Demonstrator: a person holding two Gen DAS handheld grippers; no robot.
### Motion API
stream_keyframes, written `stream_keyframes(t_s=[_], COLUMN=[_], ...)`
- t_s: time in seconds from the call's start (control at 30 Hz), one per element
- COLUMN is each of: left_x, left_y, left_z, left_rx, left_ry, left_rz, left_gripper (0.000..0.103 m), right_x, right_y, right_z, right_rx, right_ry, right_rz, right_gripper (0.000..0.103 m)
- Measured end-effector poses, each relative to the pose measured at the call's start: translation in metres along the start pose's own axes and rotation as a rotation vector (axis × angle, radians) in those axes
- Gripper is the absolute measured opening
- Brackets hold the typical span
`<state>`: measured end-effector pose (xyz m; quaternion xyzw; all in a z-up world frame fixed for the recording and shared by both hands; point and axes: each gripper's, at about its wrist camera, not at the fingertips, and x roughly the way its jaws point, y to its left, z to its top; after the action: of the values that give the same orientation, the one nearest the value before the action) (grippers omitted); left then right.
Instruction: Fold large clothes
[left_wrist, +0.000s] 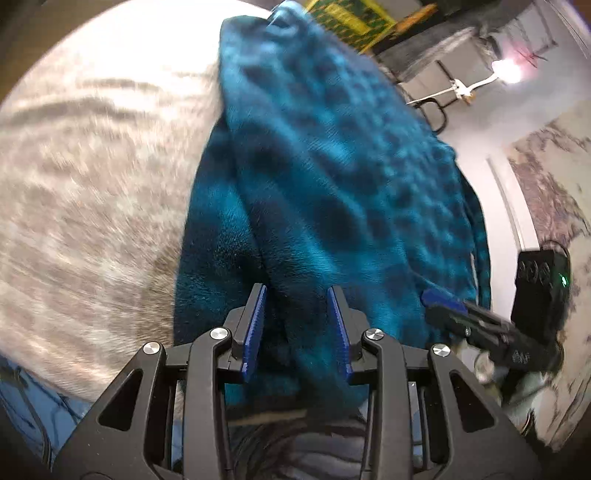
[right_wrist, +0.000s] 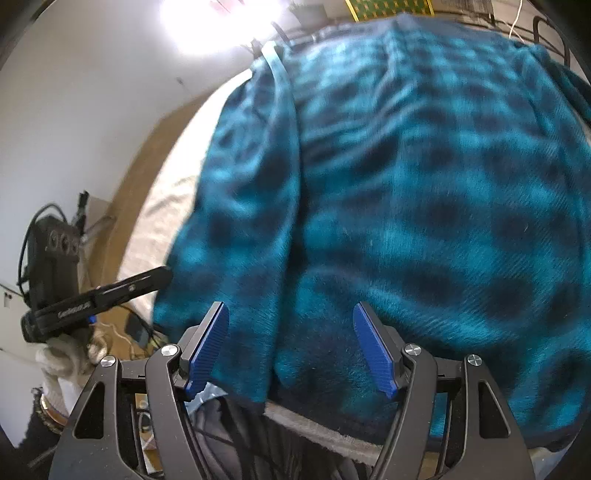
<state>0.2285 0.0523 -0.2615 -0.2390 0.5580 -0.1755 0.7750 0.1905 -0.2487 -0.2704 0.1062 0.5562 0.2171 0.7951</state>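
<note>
Garment: my teal-and-black checked fleece garment, lying in folds across a pale grey fuzzy bed cover; near hem at the near edge of the bed, far end reaching towards the far side.
Garment, right wrist view: the same fleece fills most of the picture; a lengthwise fold runs down its left part, with a pale blue strip along it at the far end.
My left gripper: blue pads partly spread, a ridge of the fleece standing between them; the pads do not visibly press on the cloth.
My right gripper: blue pads spread wide over the near hem, fleece between and under them, no pinch visible.
Left gripper, seen from the right wrist: at the left edge of the garment, held in a hand in a white glove.
Right gripper, seen from the left wrist: at the garment's right edge.
Far background: a bright lamp against a white wall; much is blurred.
</note>
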Motion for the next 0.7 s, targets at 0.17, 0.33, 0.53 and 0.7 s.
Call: stream_keyframes(t_s=[0.17,0.33,0.53,0.7], left_x=[-0.003,-0.048,-0.053,-0.054], left_y=[-0.002,-0.002,0.016,0.032], left_z=[0.002,0.000,-0.012,-0.028], left_rx=[-0.017,-0.003,-0.012,-0.058], left_ry=[-0.042,-0.165,-0.170,-0.193], left_rz=[-0.028,-0.013,0.016,0.014], left_gripper=[0.005,0.005,0.014,0.048], right_x=[0.015,0.009,-0.002,-0.033], right_y=[0.000,0.020,0.045,0.040], right_z=[-0.003,-0.003,0.008,0.036], right_rx=[0.006,-0.019,-0.207,-0.214], right_ry=[0.040,0.037,0.033,-0.059], right_rz=[0.030,0.117,0.062,0.065], right_gripper=[0.007,0.003,0.011,0.045])
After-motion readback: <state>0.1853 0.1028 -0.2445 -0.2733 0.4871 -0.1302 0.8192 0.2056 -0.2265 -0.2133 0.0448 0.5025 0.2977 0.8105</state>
